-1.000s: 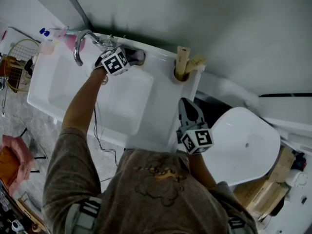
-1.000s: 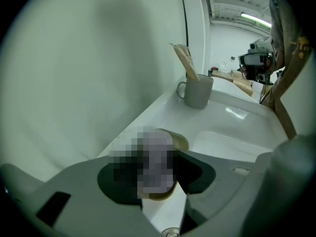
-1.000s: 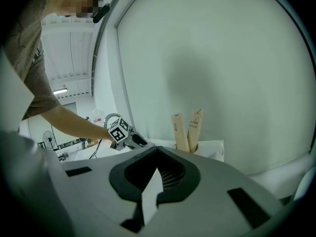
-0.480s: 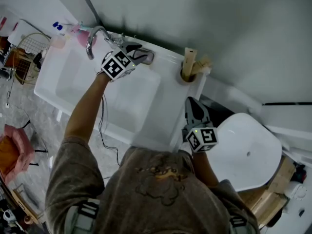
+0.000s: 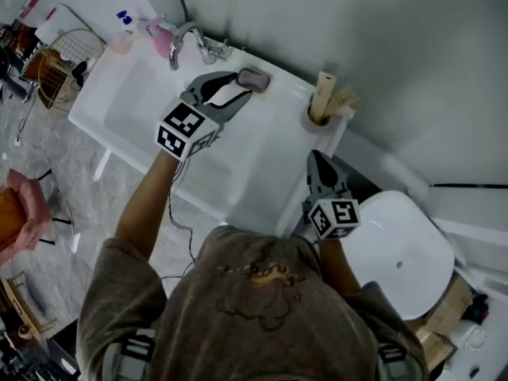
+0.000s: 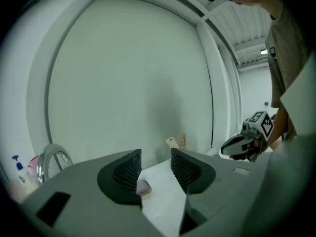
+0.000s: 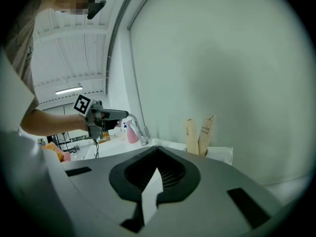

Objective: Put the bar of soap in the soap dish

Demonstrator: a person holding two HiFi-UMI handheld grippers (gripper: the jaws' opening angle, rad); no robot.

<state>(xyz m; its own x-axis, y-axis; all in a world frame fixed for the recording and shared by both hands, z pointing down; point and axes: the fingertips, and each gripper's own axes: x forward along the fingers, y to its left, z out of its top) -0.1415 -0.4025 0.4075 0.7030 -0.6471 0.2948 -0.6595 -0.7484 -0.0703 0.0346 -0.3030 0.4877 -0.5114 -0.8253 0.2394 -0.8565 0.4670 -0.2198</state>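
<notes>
A lilac bar of soap (image 5: 253,77) lies in a dark soap dish (image 5: 263,85) on the white sink's back ledge, right of the tap. My left gripper (image 5: 238,89) hovers just short of the dish, open and empty, jaws pointing at it. In the left gripper view the soap (image 6: 143,187) shows low between the spread jaws of my left gripper (image 6: 154,161), apart from both pads. My right gripper (image 5: 317,158) hangs shut and empty over the sink's right edge. Its jaws meet at the tips in the right gripper view (image 7: 157,153), where the left gripper (image 7: 109,114) appears at the left.
A chrome tap (image 5: 186,41) and a pink bottle (image 5: 159,37) stand behind the basin (image 5: 131,105). A cup with wooden pieces (image 5: 323,100) sits on the ledge's right end. A white toilet lid (image 5: 397,252) lies right of the sink, a wire basket (image 5: 58,60) left.
My left gripper has drawn back from the soap dish towards the person, open, leaving the soap in the dish. The right gripper has hardly moved. The head view has shifted.
</notes>
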